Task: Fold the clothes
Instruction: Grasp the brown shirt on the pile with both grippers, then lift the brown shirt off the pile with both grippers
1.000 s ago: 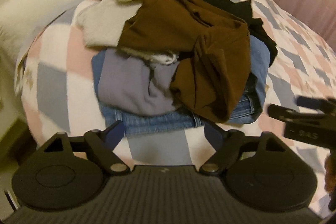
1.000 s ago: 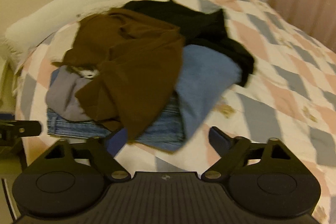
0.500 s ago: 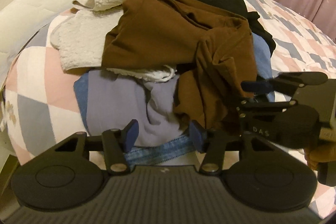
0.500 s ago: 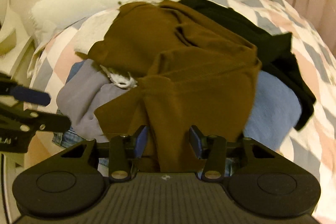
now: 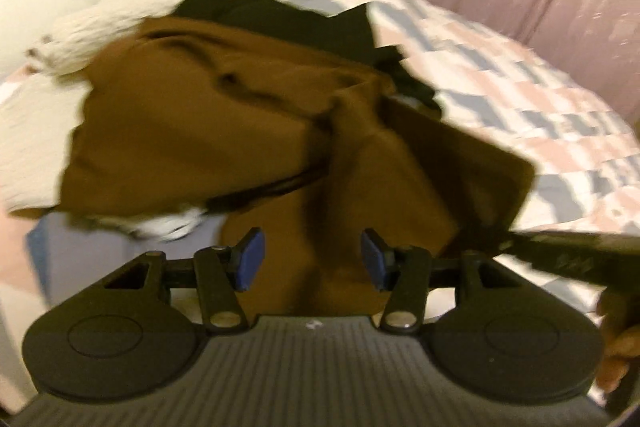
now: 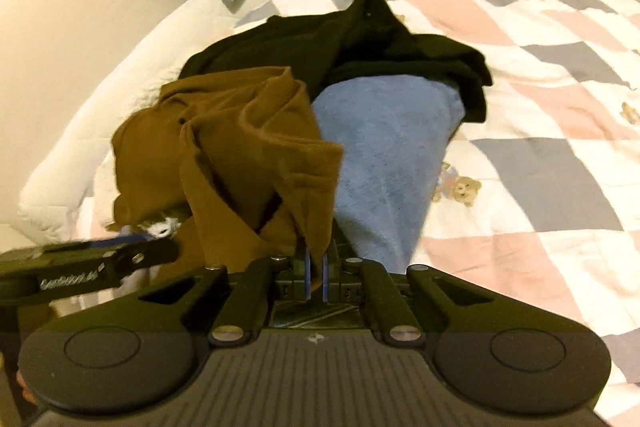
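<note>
right tongs (image 6: 315,277): clamped on brown garment (image 6: 240,131) hem | left tongs (image 5: 311,261): apart, brown cloth between pads, unpinched | bed (image 6: 540,75)

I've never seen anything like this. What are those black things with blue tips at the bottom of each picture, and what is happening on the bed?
They are hand-held grabbing tools, one in each of a person's hands, each with a camera looking along its two blue-tipped fingers. One picture comes from the left tool, the other from the right. On the patchwork quilt lies a heap of clothes: a brown garment, a black one, a blue one. The right gripper has pinched the brown garment's edge. The left gripper is open, brown cloth lying between its fingers.
</note>
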A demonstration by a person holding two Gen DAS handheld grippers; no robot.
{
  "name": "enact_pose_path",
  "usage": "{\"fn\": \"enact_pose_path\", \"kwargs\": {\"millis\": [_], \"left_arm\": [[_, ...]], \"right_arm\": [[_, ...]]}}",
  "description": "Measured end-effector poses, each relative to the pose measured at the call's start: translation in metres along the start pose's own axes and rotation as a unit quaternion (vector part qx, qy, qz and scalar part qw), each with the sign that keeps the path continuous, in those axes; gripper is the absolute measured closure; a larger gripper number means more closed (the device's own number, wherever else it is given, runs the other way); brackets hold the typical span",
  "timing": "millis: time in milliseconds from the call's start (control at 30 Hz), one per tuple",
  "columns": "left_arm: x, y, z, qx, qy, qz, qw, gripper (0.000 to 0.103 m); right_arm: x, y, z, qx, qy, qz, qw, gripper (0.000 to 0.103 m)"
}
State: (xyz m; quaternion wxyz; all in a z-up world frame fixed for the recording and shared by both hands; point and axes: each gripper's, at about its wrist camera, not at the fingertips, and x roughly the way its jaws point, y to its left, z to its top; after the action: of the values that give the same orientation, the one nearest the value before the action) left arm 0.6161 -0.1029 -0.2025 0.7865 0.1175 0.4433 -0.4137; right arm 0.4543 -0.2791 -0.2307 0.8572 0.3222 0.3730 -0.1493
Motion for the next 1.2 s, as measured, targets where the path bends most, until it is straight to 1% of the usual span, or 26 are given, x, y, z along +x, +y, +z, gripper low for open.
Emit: {"fn": "enact_pose_path", "kwargs": {"millis": [67,100,167,200,233,300,400,433,467,500,533,567,633,700,767,867,967,1033,1100,1167,1200], "left_arm": [[0.004,-0.003,0.006,-0.013,0.003,-0.014,0.9998,0.048],[0.007,-0.003,0.01,-0.022,0.006,-0.021,0.9995,0.048],[0.012,-0.001,0.02,-0.052,0.006,-0.047,0.9975,0.047],[0.015,0.0,0.025,-0.068,0.004,-0.06,0.9959,0.044],[0.018,0.002,0.029,-0.08,0.003,-0.064,0.9947,0.041],[0.027,0.004,0.037,-0.1,0.006,-0.061,0.9932,0.041],[0.043,0.009,0.044,-0.137,0.014,-0.074,0.9877,0.046],[0.05,0.011,0.045,-0.15,0.029,-0.075,0.9854,0.065],[0.057,0.013,0.045,-0.163,0.043,-0.075,0.9829,0.095],[0.06,0.016,0.043,-0.172,0.051,-0.07,0.9813,0.098],[0.057,0.018,0.04,-0.177,0.046,-0.062,0.9811,0.098],[0.053,0.021,0.037,-0.181,0.041,-0.053,0.9812,0.098],[0.027,0.025,0.032,-0.172,0.015,-0.026,0.9846,0.098],[-0.008,0.031,0.029,-0.172,-0.014,-0.01,0.9849,0.099],[-0.05,0.036,0.027,-0.169,-0.047,0.013,0.9843,0.099],[-0.118,0.036,0.025,-0.162,-0.096,0.048,0.981,0.099],[-0.178,0.017,0.016,-0.136,-0.124,0.058,0.9811,0.099],[-0.205,-0.004,0.001,-0.122,-0.122,0.054,0.9835,0.099],[-0.224,-0.027,-0.02,-0.117,-0.109,0.042,0.9862,0.099],[-0.234,-0.055,-0.052,-0.117,-0.083,0.026,0.9893,0.098],[-0.236,-0.072,-0.073,-0.119,-0.063,0.017,0.9907,0.098]], "right_arm": [[0.0,0.003,0.0,-0.008,0.0,0.008,1.0,0.098],[0.001,0.004,0.0,-0.013,-0.001,0.008,1.0,0.098],[0.004,0.005,-0.002,-0.016,0.002,0.002,1.0,0.098],[0.006,0.006,-0.003,-0.018,0.004,-0.001,1.0,0.098],[0.006,0.006,-0.003,-0.016,0.005,-0.004,1.0,0.098],[0.008,0.004,-0.003,-0.009,0.007,-0.008,1.0,0.096],[0.013,0.001,-0.001,-0.002,0.011,-0.018,1.0,0.086],[0.015,-0.001,-0.001,0.003,0.012,-0.021,1.0,0.081],[0.017,-0.003,0.0,0.011,0.012,-0.021,1.0,0.08],[0.018,-0.006,0.001,0.018,0.011,-0.018,1.0,0.081],[0.017,-0.008,0.002,0.025,0.01,-0.015,1.0,0.091],[0.017,-0.011,0.003,0.032,0.009,-0.012,0.999,0.098],[0.007,-0.016,0.005,0.044,-0.007,-0.011,0.999,0.099],[-0.009,-0.022,0.007,0.058,-0.032,-0.007,0.998,0.1],[-0.031,-0.029,0.011,0.078,-0.059,0.002,0.995,0.1],[-0.073,-0.04,0.023,0.094,-0.113,0.012,0.989,0.1],[-0.126,-0.047,0.032,0.083,-0.169,0.019,0.982,0.1],[-0.164,-0.053,0.03,0.066,-0.194,0.011,0.979,0.1],[-0.205,-0.063,0.023,0.052,-0.216,-0.001,0.975,0.1],[-0.244,-0.083,0.006,0.052,-0.222,-0.029,0.973,0.1],[-0.264,-0.096,-0.006,0.057,-0.222,-0.044,0.972,0.1]]}}
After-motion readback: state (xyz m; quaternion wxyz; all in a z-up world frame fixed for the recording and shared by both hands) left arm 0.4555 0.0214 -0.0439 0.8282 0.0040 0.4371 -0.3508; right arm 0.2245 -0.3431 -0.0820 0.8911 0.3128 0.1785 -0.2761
